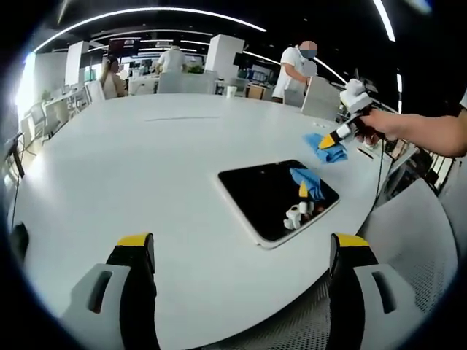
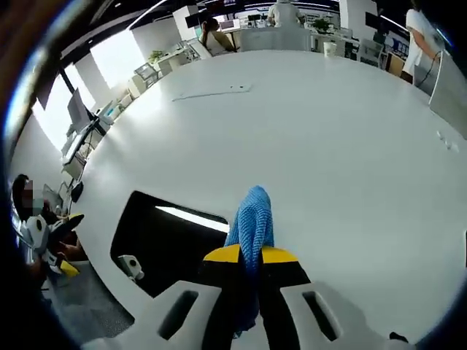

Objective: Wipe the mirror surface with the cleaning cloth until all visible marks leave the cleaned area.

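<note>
A dark rectangular mirror (image 1: 273,198) with a white frame lies flat on the white table (image 1: 146,160), near its right edge. My left gripper (image 1: 243,244) is open and empty, hanging short of the mirror. My right gripper (image 1: 337,136) comes in from the right, shut on a blue cleaning cloth (image 1: 326,149) just past the mirror's far corner. The mirror reflects the cloth and the gripper. In the right gripper view the cloth (image 2: 252,215) hangs from my shut right gripper (image 2: 250,255), with the mirror (image 2: 157,240) down to the left and the left gripper (image 2: 47,237) beyond it.
The table edge (image 1: 343,240) curves close to the mirror, with a grey mesh chair (image 1: 419,240) beside it. Several people and chairs stand at the far side of the table, and a cup (image 1: 231,91) sits there. A thin flat sheet (image 2: 211,92) lies far across the table.
</note>
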Demonstrator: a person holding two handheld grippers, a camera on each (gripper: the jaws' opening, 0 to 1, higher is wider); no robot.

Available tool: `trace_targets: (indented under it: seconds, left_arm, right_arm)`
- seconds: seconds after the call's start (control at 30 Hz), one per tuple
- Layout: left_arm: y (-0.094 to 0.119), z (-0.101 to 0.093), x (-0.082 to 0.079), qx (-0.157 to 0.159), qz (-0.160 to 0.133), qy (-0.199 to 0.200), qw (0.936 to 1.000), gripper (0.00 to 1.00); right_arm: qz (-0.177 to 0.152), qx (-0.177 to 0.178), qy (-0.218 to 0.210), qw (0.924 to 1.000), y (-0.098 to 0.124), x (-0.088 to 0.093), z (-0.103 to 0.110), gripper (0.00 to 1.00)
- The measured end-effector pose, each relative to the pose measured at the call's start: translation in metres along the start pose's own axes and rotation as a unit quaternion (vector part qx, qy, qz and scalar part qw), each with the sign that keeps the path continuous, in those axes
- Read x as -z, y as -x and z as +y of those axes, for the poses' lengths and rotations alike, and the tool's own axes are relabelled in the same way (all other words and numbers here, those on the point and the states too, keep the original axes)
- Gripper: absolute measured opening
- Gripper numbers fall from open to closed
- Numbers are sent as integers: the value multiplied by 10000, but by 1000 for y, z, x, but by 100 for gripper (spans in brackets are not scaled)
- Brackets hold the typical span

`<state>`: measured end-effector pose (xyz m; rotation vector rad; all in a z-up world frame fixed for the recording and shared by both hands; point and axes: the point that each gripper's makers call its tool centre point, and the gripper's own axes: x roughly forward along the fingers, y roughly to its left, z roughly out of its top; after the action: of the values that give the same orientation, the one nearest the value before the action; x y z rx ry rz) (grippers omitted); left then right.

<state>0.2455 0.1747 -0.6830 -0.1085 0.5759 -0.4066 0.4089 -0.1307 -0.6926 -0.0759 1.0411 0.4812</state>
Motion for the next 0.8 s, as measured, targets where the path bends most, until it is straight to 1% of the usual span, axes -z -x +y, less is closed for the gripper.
trace_targets:
  seconds: [0.1, 0.3, 0.37, 0.4, 0.6, 0.63, 0.67, 0.7, 0.73, 0.77, 0.8]
  left_arm:
    - [0, 0, -1, -1, -16, 3, 10000, 99]
    - [0, 0, -1, -7, -32, 12, 10000, 99]
    - [0, 0, -1, -14, -29, 9, 10000, 99]
    - [0, 0, -1, -21, -27, 10, 10000, 99]
    - [1, 2, -1, -59, -29, 21, 10000, 99]
    - [1, 3, -1, -62, -30, 24, 10000, 99]
    - [1, 3, -1, -65, -27, 28, 10000, 99]
    - [1, 3, -1, -69, -22, 28, 10000, 99]
    - [1, 3, -1, -72, -23, 29, 10000, 99]
    - [1, 4, -1, -75, -27, 32, 10000, 99]
    - [1, 4, -1, -79, -31, 38, 10000, 99]
  right_arm:
    - [9, 66, -4, 10000, 8, 6, -10, 3]
    - [37, 90, -52, 9999, 11, 12, -18, 3]
    - [42, 63, 0, 10000, 7, 16, -17, 3]
    - [166, -75, 110, 9998, 4, 22, -14, 3]
    - [334, -25, -147, 9993, -23, 43, -16, 3]
    - [385, -35, -123, 9992, -26, 47, -15, 3]
    - [530, 75, 96, 9985, -29, 53, -17, 3]
    - [532, 192, 215, 9982, -31, 55, -19, 3]
    - [451, 147, 373, 9982, -33, 54, -16, 3]
    - [395, 178, 555, 9975, -32, 51, -17, 3]
    - [435, 195, 540, 9974, -30, 52, -15, 3]
